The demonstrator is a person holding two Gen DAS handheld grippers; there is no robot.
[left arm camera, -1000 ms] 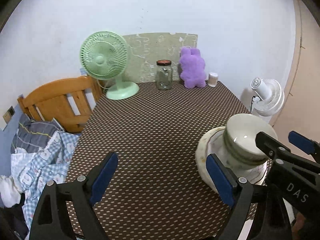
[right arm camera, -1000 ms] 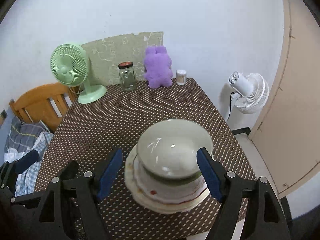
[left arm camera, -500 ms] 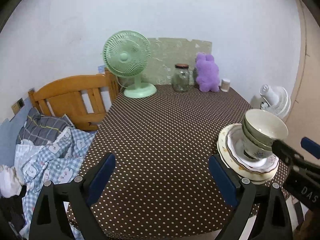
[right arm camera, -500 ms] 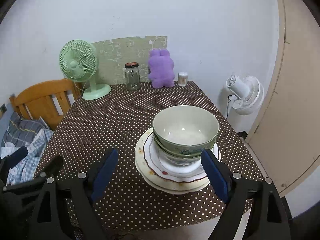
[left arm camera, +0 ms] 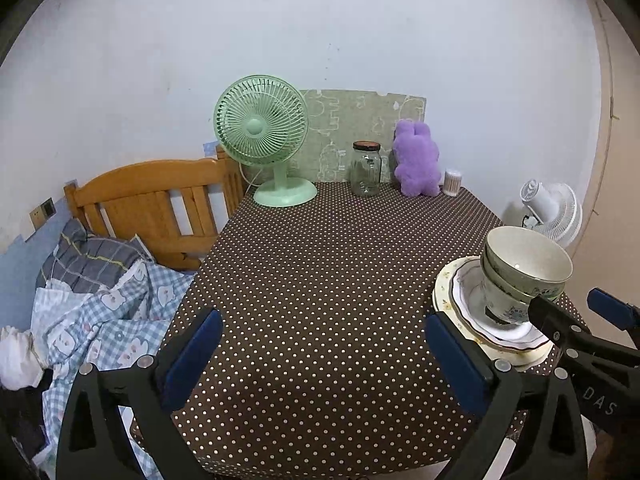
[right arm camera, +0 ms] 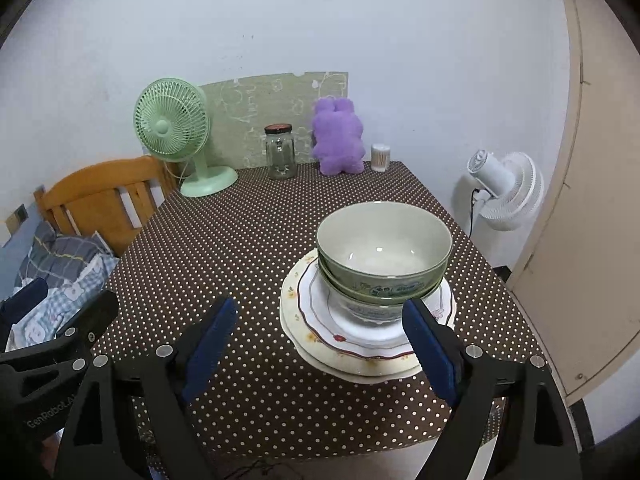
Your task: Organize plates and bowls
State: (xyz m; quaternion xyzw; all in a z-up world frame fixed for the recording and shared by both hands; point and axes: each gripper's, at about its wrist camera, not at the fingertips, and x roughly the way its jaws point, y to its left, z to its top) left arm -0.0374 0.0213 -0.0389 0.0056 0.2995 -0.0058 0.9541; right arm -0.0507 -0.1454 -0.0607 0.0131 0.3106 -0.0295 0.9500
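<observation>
Green-rimmed bowls (right arm camera: pixel 384 252) are nested and stand on stacked plates (right arm camera: pixel 316 320) on the brown dotted table (right arm camera: pixel 224 248), near its right front. The stack also shows in the left wrist view, bowls (left arm camera: pixel 524 268) on plates (left arm camera: pixel 456 300). My right gripper (right arm camera: pixel 320 344) is open and empty, just in front of the stack and apart from it. My left gripper (left arm camera: pixel 320 356) is open and empty over the table's front middle, left of the stack.
At the table's back stand a green desk fan (right arm camera: pixel 176 132), a glass jar (right arm camera: pixel 280 152), a purple plush toy (right arm camera: pixel 340 136) and a small white container (right arm camera: pixel 380 158). A wooden chair (left arm camera: pixel 160 200) and bedding (left arm camera: pixel 92 312) lie left. A white floor fan (right arm camera: pixel 504 188) stands right.
Both grippers have pulled back and away from the table; the right gripper, which straddled the top bowl, now sits clear in front of the stack. The stack stays put.
</observation>
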